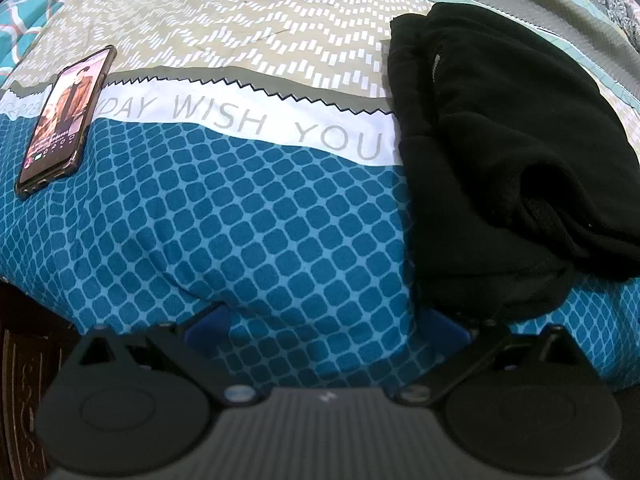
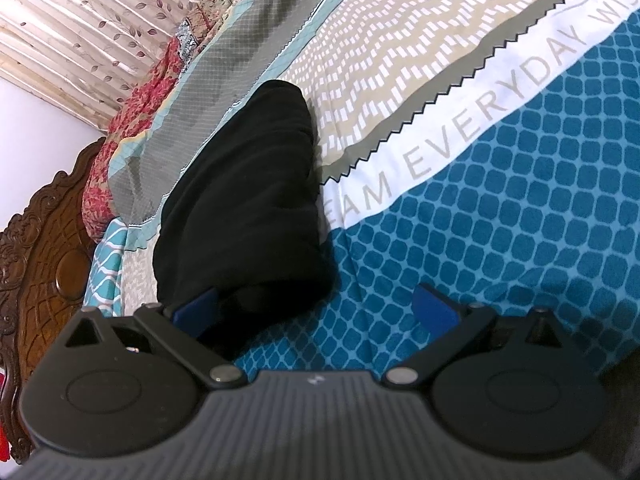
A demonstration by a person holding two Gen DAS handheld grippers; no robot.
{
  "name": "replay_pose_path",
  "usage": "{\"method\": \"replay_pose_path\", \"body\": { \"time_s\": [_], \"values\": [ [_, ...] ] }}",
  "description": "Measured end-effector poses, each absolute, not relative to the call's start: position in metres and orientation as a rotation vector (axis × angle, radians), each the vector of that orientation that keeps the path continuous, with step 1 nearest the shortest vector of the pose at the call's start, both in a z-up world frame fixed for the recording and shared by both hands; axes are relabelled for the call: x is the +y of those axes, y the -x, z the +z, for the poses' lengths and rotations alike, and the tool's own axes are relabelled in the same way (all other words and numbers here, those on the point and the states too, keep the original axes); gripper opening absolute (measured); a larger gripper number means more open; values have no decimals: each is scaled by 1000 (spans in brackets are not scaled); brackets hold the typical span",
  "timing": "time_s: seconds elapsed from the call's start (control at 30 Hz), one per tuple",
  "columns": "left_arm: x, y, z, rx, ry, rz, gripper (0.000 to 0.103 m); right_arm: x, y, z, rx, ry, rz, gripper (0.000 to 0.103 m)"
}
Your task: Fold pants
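Since the black pants [image 1: 500, 152] already lie bundled in layers on the bed [image 1: 240, 240] at 2 o'clock, folding looks nearly finished, both grippers' jaws apart and empty.

A bed [image 1: 248, 216] carries everything, spread with a sheet [image 2: 500, 208] printed in blue lattice, a white band of grey lettering, and beige zigzag. Black pants [image 1: 496, 152] lie folded in a bundle directly on the sheet. A phone [image 1: 64, 120] lies flat, screen up and lit, well apart from the pants, across the lettered band
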State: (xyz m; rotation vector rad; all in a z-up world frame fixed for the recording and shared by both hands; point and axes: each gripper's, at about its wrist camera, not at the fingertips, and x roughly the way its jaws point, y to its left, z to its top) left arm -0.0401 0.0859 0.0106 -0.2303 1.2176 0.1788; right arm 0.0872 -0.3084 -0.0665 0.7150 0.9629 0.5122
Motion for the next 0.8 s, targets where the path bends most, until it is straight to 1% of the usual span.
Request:
{"method": "replay_pose_path", "body": {
  "time_s": [0.8],
  "values": [
    [81, 45, 11, 1198, 232, 174, 103, -309, -83, -68, 945, -758, 510, 103]
  ]
}}
